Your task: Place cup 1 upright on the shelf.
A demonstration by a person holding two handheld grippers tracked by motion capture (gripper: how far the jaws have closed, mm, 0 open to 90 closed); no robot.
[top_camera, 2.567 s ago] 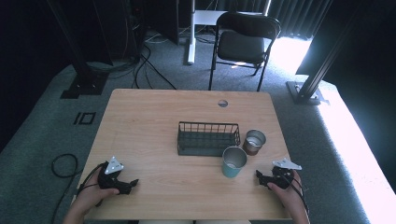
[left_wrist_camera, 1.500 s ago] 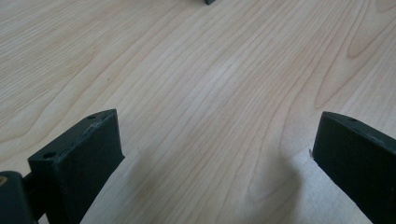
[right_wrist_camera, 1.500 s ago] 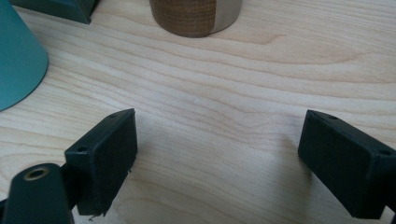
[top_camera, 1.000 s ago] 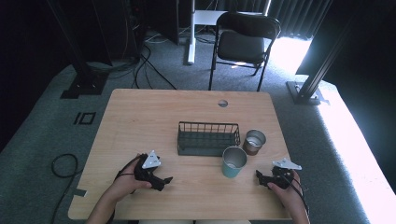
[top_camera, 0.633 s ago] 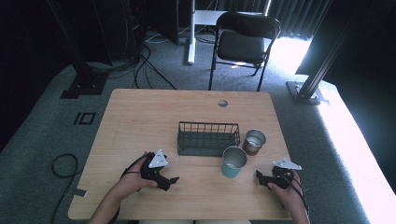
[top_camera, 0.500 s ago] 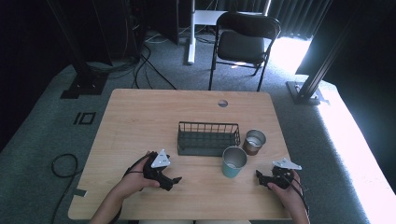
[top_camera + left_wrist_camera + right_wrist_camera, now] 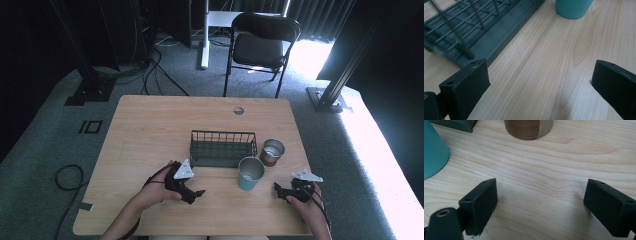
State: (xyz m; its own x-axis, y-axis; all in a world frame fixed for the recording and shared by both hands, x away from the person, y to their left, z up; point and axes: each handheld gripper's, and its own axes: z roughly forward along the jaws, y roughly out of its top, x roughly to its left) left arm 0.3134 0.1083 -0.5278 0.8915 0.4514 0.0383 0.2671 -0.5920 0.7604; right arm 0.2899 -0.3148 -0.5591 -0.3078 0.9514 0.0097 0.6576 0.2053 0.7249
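Left gripper point(image 7: 192, 192) hovers near the bench's point(image 7: 150, 130) front edge, jaws apart, pointed at the teal cup point(image 7: 250, 173); right gripper point(image 7: 280, 190) likewise gapes.

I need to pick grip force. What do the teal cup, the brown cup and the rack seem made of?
Teal cup: smooth, matte, probably plastic or coated metal. Brown cup: wood-grain band over a pale metallic-looking wall; its rim shines from above. Rack: thin dark wire on a solid dark base, likely coated metal.
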